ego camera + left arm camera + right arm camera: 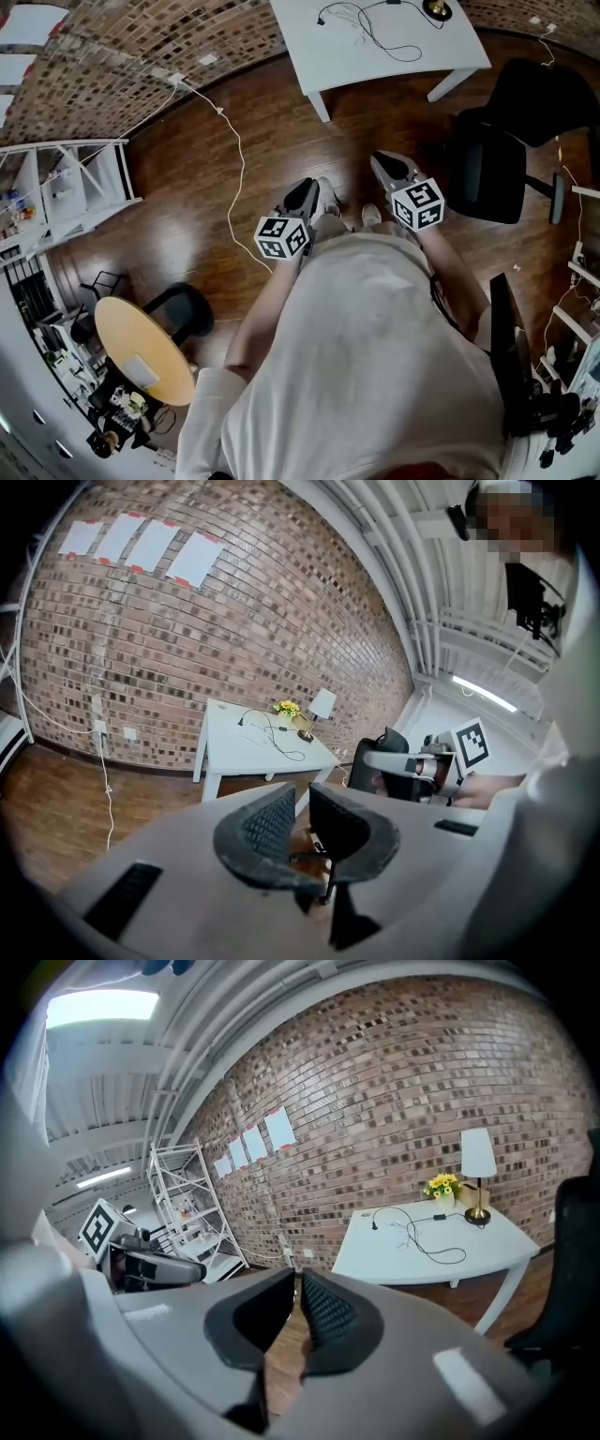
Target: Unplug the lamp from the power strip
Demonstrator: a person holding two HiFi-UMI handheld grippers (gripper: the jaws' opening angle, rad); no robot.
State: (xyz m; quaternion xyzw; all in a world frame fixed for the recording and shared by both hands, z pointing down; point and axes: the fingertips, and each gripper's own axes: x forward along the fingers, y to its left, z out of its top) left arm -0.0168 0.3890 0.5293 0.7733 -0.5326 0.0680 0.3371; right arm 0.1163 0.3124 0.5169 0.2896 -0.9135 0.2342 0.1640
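A white table stands at the brick wall, well ahead of both grippers. On it are the lamp's brass base and a black cable in loops. The right gripper view shows the lamp with its white shade, yellow flowers and the cable. I cannot make out a power strip. My left gripper and right gripper are held side by side over the wooden floor. Both are empty, with their jaws close together.
A black office chair stands right of the table. A white cord runs from the wall across the floor. White shelving is at the left, with a round wooden table and a black chair behind me.
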